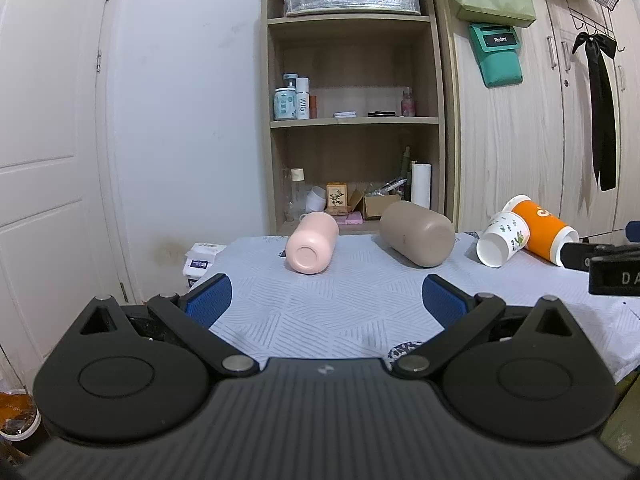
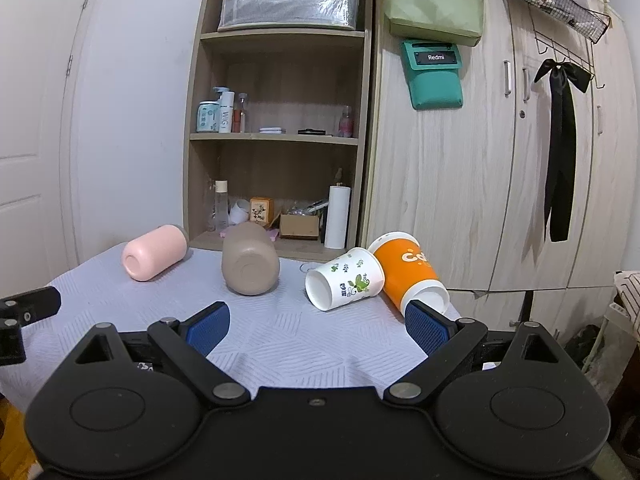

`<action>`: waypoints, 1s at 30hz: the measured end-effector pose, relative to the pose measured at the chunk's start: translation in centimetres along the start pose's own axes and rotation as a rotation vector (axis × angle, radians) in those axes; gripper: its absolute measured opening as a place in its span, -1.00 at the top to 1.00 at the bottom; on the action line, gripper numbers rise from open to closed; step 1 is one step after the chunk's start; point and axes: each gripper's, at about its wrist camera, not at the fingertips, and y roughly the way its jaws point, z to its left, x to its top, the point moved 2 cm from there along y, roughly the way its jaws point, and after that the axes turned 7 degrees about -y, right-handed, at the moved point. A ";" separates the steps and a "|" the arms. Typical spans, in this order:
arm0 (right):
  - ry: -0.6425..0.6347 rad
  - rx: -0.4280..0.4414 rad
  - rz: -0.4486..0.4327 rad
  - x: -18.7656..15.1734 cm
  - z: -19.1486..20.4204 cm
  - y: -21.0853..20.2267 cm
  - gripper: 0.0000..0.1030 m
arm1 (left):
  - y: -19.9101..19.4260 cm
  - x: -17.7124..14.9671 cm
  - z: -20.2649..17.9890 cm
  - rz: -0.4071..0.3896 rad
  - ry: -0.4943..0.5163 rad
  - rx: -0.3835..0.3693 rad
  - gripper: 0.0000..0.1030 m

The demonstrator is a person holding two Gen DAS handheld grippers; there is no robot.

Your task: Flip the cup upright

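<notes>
Several cups lie on their sides on the table's pale patterned cloth (image 1: 340, 304): a pink cup (image 1: 312, 242), a taupe cup (image 1: 418, 239), a white paper cup with green print (image 1: 503, 239) and an orange paper cup (image 1: 544, 232). They also show in the right wrist view: pink (image 2: 154, 253), taupe (image 2: 250, 265), white (image 2: 344, 279), orange (image 2: 408, 270). My left gripper (image 1: 327, 302) is open and empty, short of the pink and taupe cups. My right gripper (image 2: 318, 326) is open and empty, just short of the white and orange cups.
An open wooden shelf unit (image 1: 352, 120) with bottles and boxes stands behind the table. Wardrobe doors (image 2: 500, 160) are at the right, a white door (image 1: 48, 140) at the left. The table's right edge (image 2: 444, 312) lies next to the orange cup.
</notes>
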 end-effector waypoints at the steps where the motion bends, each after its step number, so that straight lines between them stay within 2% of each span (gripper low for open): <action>1: -0.001 0.002 0.003 0.0 0.0 0.0 -0.88 | 0.0 0.0 0.1 -0.003 -0.005 0.002 -1.00; 14: -0.019 -0.013 0.061 0.2 0.2 -0.5 -0.88 | 0.2 0.1 0.3 0.011 -0.015 0.013 -1.00; 17: -0.005 0.000 0.082 0.4 0.1 -0.5 -0.98 | 0.2 0.0 0.1 0.010 -0.009 0.016 -1.00; 30: -0.015 0.003 0.076 0.5 0.2 -0.9 -0.98 | 0.0 -0.2 0.2 0.031 -0.008 -0.023 -1.00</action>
